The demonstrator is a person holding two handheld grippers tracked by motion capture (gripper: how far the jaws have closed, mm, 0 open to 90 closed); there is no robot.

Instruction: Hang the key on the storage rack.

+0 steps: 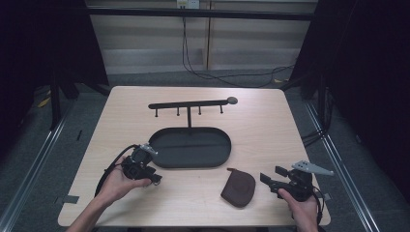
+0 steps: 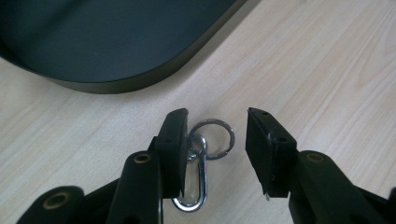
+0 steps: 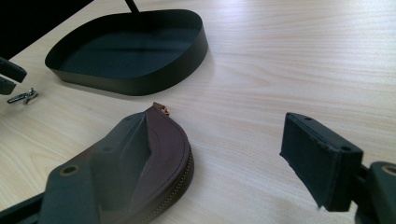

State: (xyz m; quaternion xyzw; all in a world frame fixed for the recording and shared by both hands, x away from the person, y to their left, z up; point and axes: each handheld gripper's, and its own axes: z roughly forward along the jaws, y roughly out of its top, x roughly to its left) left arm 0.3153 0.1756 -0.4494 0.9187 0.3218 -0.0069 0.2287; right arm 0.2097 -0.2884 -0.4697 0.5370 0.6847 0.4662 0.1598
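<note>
- While the left gripper (image 2: pixel 212 149) hangs low over the table (image 1: pixel 261 130), its two jaws stand apart with nothing pinched between them yet.
- A small silver clip with a ring (image 2: pixel 201 163) lies flat on the wood between those jaws, near the edge of the black tray (image 2: pixel 116 42).
- The clip touches the inner face of one jaw, and the other jaw is a little way off.
- To grab it well, I think the gripper should slide over a bit so the clip sits in the middle.
- Then it should go down until the tips almost touch the wood, and close slowly.
- The clip is thin and shiny, so a fast squeeze might make it slip away.
- The right gripper (image 3: pixel 217 158) is wide open too, and it holds nothing.
- It waits by the brown zip pouch (image 3: pixel 163 154), with one jaw in front of the pouch.
- A black rack with hooks (image 1: pixel 191 104) stands up from the tray.
</note>
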